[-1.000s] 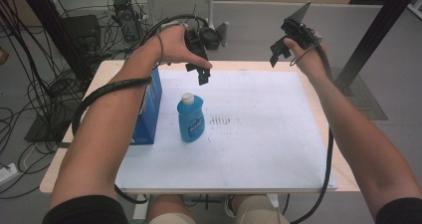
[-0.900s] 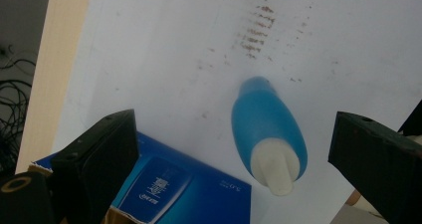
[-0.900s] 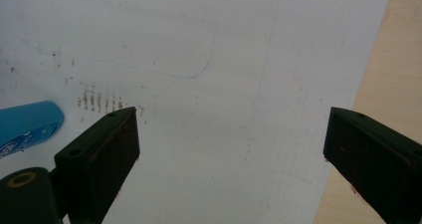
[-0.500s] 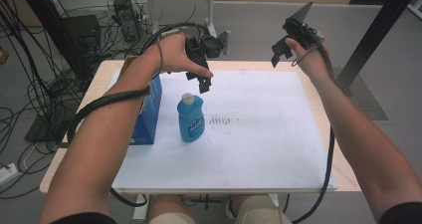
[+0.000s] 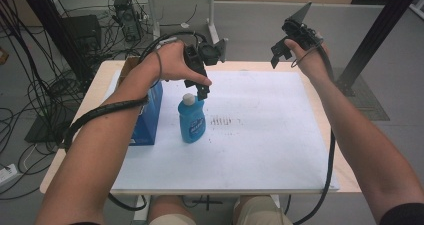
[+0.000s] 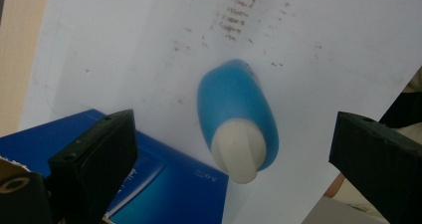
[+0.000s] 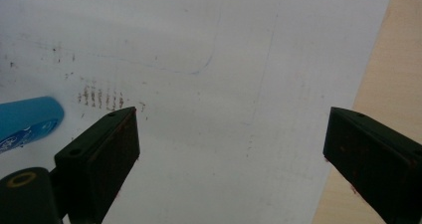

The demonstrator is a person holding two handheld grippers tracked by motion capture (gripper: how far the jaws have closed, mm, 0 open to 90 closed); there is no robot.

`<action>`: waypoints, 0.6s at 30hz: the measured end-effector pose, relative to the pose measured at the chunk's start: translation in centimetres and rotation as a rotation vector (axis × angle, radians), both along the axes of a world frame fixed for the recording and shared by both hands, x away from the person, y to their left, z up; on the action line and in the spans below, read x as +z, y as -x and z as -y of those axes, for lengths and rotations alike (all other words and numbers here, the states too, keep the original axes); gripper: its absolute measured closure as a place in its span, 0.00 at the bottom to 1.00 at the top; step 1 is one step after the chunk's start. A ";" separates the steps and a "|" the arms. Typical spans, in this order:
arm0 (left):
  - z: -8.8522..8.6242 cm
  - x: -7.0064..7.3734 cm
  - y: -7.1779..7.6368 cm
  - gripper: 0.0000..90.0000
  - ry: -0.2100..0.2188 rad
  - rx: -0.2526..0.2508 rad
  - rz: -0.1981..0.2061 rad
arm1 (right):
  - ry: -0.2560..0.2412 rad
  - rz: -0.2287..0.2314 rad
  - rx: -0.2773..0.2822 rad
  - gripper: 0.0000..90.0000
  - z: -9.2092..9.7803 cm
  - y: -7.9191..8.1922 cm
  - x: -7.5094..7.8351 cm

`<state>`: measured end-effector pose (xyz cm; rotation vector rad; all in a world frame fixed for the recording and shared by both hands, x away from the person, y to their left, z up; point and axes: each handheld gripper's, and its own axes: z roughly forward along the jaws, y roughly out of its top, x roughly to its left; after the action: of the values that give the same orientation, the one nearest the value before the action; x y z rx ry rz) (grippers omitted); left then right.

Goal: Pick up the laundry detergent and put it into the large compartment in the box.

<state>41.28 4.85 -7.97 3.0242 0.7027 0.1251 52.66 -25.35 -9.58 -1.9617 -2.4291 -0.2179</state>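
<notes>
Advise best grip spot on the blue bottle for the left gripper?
Grip the blue bottle across its narrow sides just under the white cap, coming straight down. It stands upright, its body is a flattened oval, and the left gripper, jaws open, hangs above the cap. The blue box beside it probably crowds a side approach.

**What I can't make out from here**

In my right gripper view the blue bottle (image 7: pixel 27 119) is cut off at nine o'clock. In the left gripper view the blue box (image 6: pixel 164 184) runs off at six o'clock, its print too blurred to read. From the high view, my forearm hides part of that box.
</notes>
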 end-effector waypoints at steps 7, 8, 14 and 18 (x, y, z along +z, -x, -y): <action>0.2 -0.9 -0.3 0.06 -0.011 0.025 -0.019 | -0.004 0.001 -0.004 0.08 0.2 0.1 -0.2; 0.2 -1.2 -0.4 0.06 -0.012 0.040 -0.027 | -0.004 0.000 -0.004 0.08 0.3 0.1 -0.2; 0.6 -2.4 -0.8 0.06 -0.031 0.083 -0.045 | -0.005 -0.002 -0.003 0.08 0.3 0.1 -0.4; 0.7 -3.1 -1.2 0.06 -0.037 0.112 -0.062 | -0.005 0.000 -0.004 0.08 0.4 0.2 -0.3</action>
<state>42.48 4.17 -11.03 3.0355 0.8844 0.0487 52.48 -25.76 -9.89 -1.9644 -2.4224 -0.2245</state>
